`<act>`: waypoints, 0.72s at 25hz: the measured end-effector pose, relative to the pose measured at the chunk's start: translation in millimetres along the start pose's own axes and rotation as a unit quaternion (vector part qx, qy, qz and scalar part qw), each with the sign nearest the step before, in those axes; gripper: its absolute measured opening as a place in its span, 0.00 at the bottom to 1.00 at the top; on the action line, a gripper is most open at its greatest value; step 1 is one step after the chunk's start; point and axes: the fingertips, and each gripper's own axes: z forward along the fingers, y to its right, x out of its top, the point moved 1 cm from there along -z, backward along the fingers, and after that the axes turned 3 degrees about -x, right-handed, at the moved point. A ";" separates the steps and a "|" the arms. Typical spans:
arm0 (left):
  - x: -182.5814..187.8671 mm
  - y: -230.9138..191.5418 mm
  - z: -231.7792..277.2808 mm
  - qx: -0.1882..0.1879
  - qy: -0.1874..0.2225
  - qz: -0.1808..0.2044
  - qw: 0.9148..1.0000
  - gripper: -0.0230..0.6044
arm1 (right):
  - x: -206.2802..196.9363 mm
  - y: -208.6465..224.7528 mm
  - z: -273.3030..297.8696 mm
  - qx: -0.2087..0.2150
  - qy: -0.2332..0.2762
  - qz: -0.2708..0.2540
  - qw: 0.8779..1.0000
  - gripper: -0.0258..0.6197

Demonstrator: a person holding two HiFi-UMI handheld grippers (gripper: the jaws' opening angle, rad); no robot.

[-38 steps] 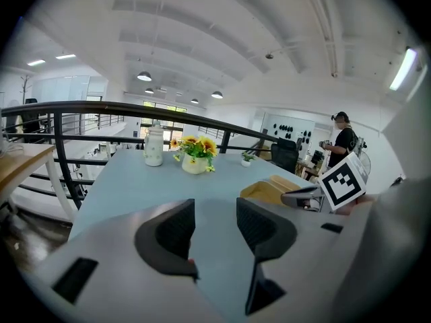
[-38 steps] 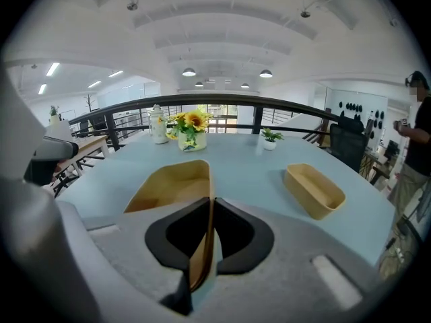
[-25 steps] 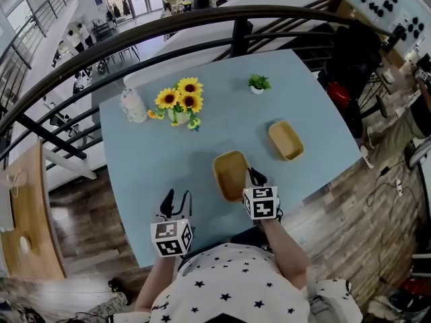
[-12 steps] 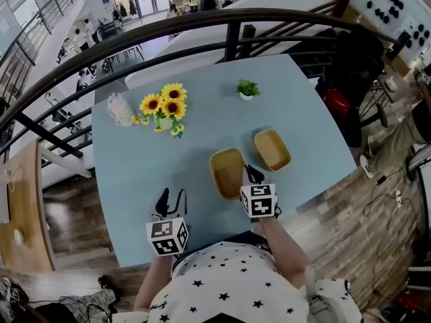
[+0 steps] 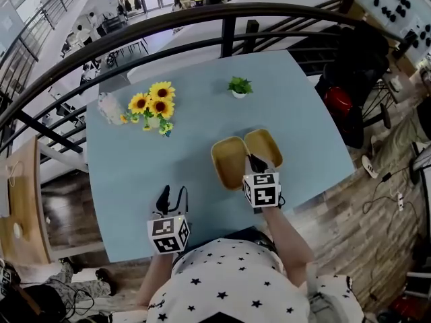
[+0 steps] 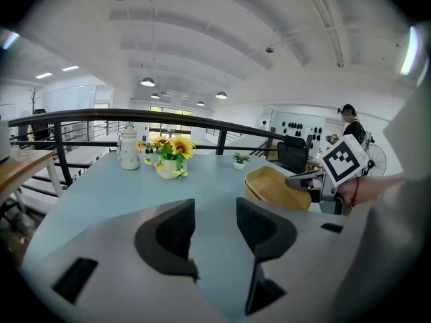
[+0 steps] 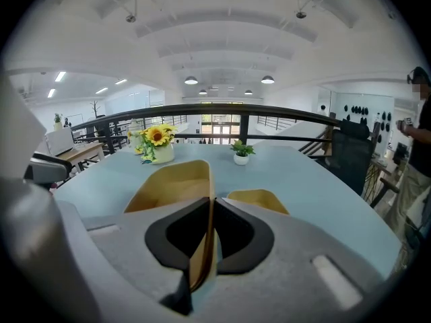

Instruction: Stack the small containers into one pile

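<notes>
Nothing is stacked yet: 2 containers lie side by side at frame centre. The right gripper (image 5: 254, 163) is clamped on the rim of the left container (image 5: 227, 161), just beside the right container (image 5: 266, 143). The left gripper (image 5: 172, 195), at lower left, stands apart and empty. Setting 1 into the other remains.

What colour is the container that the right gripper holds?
The container is mustard yellow; right gripper view.

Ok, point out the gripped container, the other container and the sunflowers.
gripped container (image 5: 229, 163), head view, its inner floor
other container (image 5: 266, 145), head view, its inner floor
sunflowers (image 5: 161, 106), head view, a flower head
</notes>
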 end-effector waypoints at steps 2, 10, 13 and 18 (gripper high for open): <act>1.0 5.8 3.8 0.003 0.001 -0.001 1.000 0.33 | 1.0 8.9 0.9 0.003 -0.002 -0.001 1.000 0.08; 1.8 36.3 20.9 0.006 0.000 -0.002 1.000 0.33 | 0.7 47.9 6.4 0.006 -0.012 -0.003 1.000 0.08; 0.7 47.9 28.0 0.009 0.000 -0.005 1.000 0.33 | -0.8 62.8 9.2 0.007 -0.015 -0.005 1.000 0.08; -4.1 64.5 39.3 0.015 -0.001 -0.012 1.000 0.33 | -1.2 82.1 16.1 0.013 -0.014 -0.009 1.000 0.08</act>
